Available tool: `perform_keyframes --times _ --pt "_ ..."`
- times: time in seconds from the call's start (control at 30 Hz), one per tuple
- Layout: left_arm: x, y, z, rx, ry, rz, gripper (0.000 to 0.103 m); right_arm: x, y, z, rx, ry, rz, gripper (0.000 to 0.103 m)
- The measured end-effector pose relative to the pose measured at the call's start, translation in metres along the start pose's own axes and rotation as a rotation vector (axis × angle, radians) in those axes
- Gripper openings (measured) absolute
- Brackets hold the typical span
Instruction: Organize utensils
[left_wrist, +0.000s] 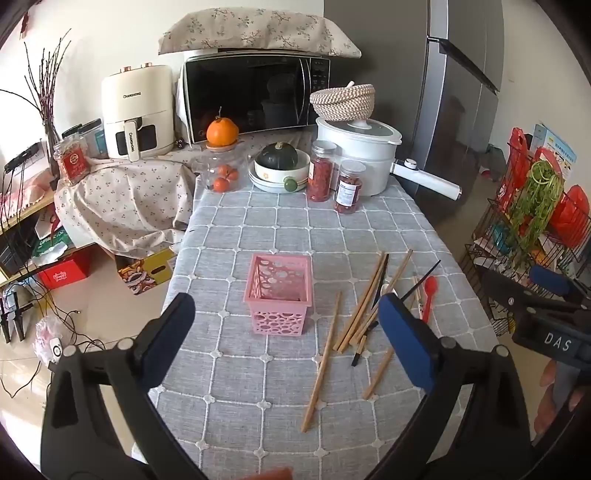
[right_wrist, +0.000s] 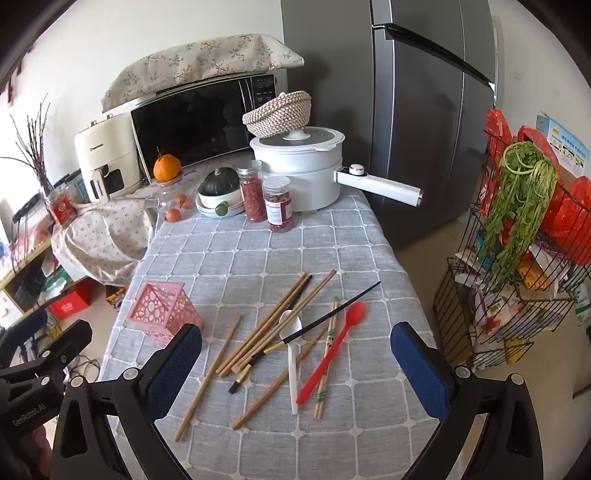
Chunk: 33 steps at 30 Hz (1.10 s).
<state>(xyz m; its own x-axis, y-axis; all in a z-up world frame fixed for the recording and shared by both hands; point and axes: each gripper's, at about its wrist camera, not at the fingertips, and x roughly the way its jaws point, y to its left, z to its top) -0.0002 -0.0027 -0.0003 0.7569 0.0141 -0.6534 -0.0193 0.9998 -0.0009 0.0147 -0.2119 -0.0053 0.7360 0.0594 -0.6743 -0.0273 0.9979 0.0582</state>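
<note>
A pink perforated basket (left_wrist: 280, 293) (right_wrist: 164, 309) stands upright on the grey checked tablecloth (left_wrist: 258, 229) (right_wrist: 258, 251). To its right lies a loose heap of wooden chopsticks (left_wrist: 360, 306) (right_wrist: 266, 328), black chopsticks (right_wrist: 332, 314), a white spoon (right_wrist: 291, 354) and a red spoon (left_wrist: 428, 295) (right_wrist: 332, 347). My left gripper (left_wrist: 288, 343) hovers open above the near side of the basket, holding nothing. My right gripper (right_wrist: 303, 373) hangs open over the utensil heap, also with nothing between its fingers. The right gripper's body shows at the right edge of the left wrist view.
At the table's far end stand a white pot (left_wrist: 354, 155) (right_wrist: 299, 173) with a woven basket on it, two jars (left_wrist: 332, 177), a dish with a squash (left_wrist: 279, 166), a glass jar with oranges (left_wrist: 221, 170), a microwave (left_wrist: 255, 96) and an air fryer (left_wrist: 136, 110). A wire rack (right_wrist: 517, 258) stands at the right, beside a fridge (right_wrist: 424, 110).
</note>
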Motion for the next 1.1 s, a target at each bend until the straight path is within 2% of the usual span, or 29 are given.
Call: perform_keyframes --times 0.13,0.17,0.4,1.1 --pt "-0.004 -0.01 0.0 0.014 -0.003 0.002 0.099 0.0 0.001 0.001 0.001 -0.003 0.0 0.103" --pt "0.002 -0.003 0.001 -0.015 0.015 -0.008 0.099 -0.001 0.001 0.001 0.001 -0.004 0.0 0.103" --pt "-0.001 0.004 0.001 -0.015 -0.017 -0.005 0.099 0.004 0.0 -0.004 0.0 0.001 0.009 0.103" --pt "0.0 0.005 0.001 -0.008 -0.014 -0.006 0.099 0.005 0.002 -0.002 0.009 0.009 0.016 0.103"
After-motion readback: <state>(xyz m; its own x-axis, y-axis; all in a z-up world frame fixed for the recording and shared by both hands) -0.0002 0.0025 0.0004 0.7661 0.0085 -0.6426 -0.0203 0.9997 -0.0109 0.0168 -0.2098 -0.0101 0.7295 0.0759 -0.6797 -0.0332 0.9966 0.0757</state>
